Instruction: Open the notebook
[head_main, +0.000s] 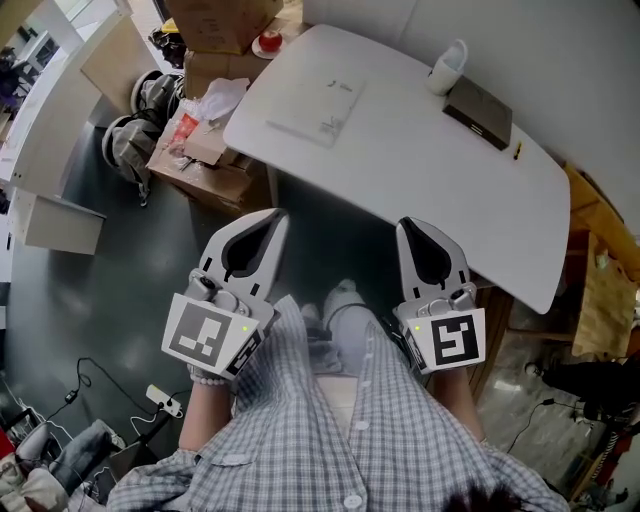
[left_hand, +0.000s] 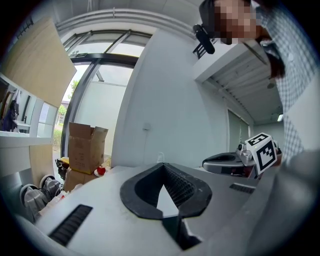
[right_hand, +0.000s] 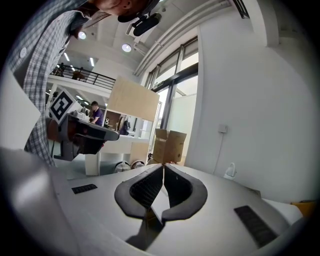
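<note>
Jaws on the left gripper (left_hand: 162, 165) are pressed together along their ribbed pads, with nothing caught between them. The right gripper (right_hand: 163, 166) is likewise closed tip to tip and empty. Both point roughly level, away from the body. In the head view they sit side by side but apart, just short of the near edge of the white table (head_main: 420, 190), and neither touches it. Each carries its marker cube at the back, the left cube (head_main: 207, 337) and the right cube (head_main: 455, 340), close against the person's checked shirt (head_main: 400, 440). A pale bead bracelet (head_main: 212, 378) circles the left wrist.

Across the table, well away from both grippers, the notebook (head_main: 478, 110) appears to be the flat dark slab lying closed near the far right edge. A white cup (head_main: 447, 68) stands just beside it on the left, and a small yellow pen (head_main: 517, 151) lies near its right end. Further left on the tabletop rests a pale flat sheet (head_main: 325, 105); what it is cannot be told.

Beyond the table's left end, cardboard boxes (head_main: 215, 25) are stacked on the grey floor (head_main: 90, 300).
</note>
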